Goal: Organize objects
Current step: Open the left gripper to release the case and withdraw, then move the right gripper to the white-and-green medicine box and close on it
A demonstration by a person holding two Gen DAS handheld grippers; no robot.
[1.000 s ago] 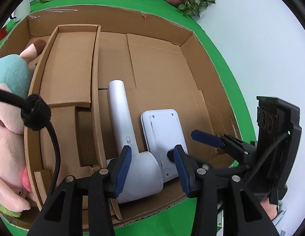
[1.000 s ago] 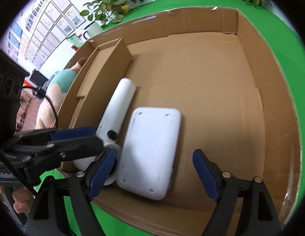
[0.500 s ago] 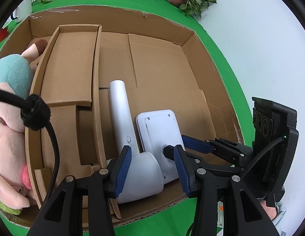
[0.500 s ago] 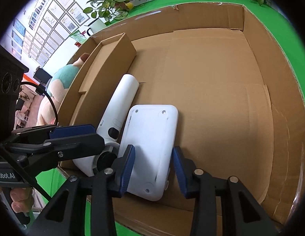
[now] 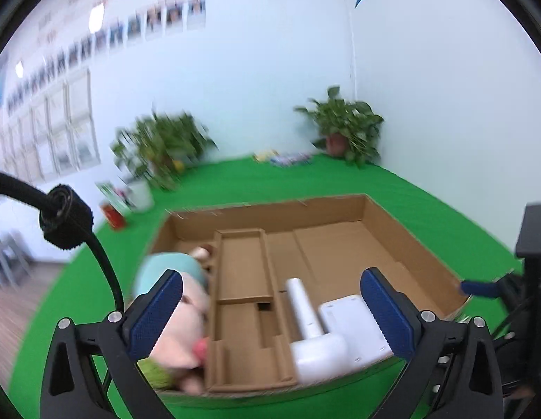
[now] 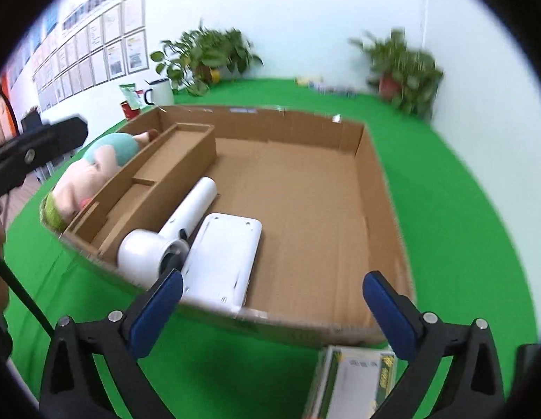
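A shallow cardboard box (image 6: 371, 160) lies on the green cloth. In it lie a white hair dryer (image 6: 165, 234) and a flat white device (image 6: 225, 262) side by side at the near edge, also in the left wrist view: hair dryer (image 5: 312, 345), flat device (image 5: 354, 328). A plush toy (image 6: 95, 174) fills the left compartment. My left gripper (image 5: 273, 317) is open and empty, raised back from the box. My right gripper (image 6: 273, 314) is open and empty, just outside the near wall.
A cardboard insert (image 6: 158, 181) divides the box's left side. A white-and-green packet (image 6: 354, 380) lies on the cloth under my right gripper. Potted plants (image 6: 403, 70), a mug (image 6: 158, 94) and small items stand at the back of the green cloth (image 6: 462, 230).
Both grippers have opened wide and pulled back and up out of the box. The hair dryer and the flat device stay in the box.
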